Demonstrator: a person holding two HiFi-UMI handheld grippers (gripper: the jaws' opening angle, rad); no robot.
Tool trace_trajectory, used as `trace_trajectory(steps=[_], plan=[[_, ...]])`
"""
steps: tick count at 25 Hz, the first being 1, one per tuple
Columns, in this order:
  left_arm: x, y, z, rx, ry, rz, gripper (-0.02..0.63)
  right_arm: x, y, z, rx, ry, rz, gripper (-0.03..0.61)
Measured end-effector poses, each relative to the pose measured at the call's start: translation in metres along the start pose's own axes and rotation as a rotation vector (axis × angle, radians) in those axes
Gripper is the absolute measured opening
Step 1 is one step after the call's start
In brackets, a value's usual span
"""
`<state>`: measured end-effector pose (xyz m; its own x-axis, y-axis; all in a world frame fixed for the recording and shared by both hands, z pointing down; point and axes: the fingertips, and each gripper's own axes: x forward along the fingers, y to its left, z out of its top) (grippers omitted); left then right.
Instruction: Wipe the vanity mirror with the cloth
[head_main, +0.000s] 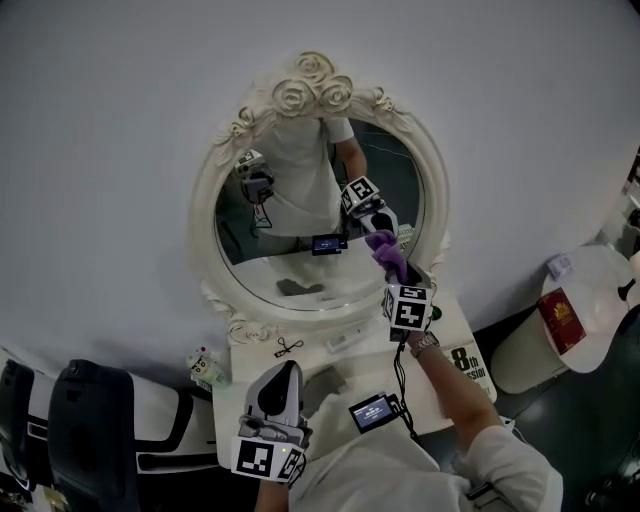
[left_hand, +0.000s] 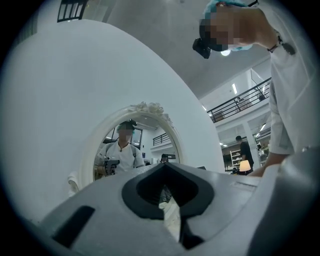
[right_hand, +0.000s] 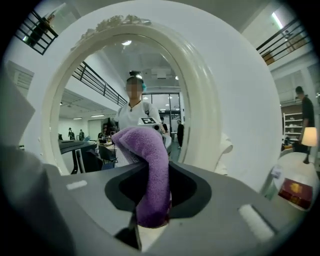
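Observation:
The oval vanity mirror (head_main: 300, 220) has a white carved frame (head_main: 205, 225) topped with roses and stands at the back of a white table (head_main: 335, 375). My right gripper (head_main: 397, 278) is shut on a purple cloth (head_main: 388, 255), which rests against the glass at the lower right, just inside the frame. In the right gripper view the cloth (right_hand: 150, 165) sticks up out of the jaws in front of the mirror (right_hand: 120, 100). My left gripper (head_main: 284, 372) hangs low over the table's front, shut and holding nothing, and points at the mirror (left_hand: 132, 145).
On the table lie a small screen device (head_main: 372, 412) with a cable, a black clip (head_main: 289, 347), a small bottle (head_main: 203, 365) and a printed card (head_main: 465, 365). A red box (head_main: 562, 318) sits on a round white stand at the right. A black chair (head_main: 80, 420) is at the left.

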<state>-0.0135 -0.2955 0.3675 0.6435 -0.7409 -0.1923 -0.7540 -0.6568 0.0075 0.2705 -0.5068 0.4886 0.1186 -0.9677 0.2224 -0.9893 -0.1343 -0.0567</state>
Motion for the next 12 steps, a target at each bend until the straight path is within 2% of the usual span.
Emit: trace_trajectory(steps=[3,7,9,12], plan=[[0.007,-0.004,-0.001,-0.005,-0.001,-0.016,0.007,-0.002,-0.028,0.003,0.031,0.001,-0.063,0.109],[0.005,-0.001,-0.001,-0.008,0.0,-0.01,0.008,-0.009,-0.029,-0.003,0.056,0.012,-0.069,0.109],[0.0,0.002,-0.001,-0.009,0.006,-0.001,0.008,-0.018,-0.011,-0.007,0.057,0.003,-0.038,0.109],[-0.008,0.011,-0.001,0.001,0.017,0.017,0.008,-0.03,0.044,-0.015,0.038,-0.012,0.07,0.109]])
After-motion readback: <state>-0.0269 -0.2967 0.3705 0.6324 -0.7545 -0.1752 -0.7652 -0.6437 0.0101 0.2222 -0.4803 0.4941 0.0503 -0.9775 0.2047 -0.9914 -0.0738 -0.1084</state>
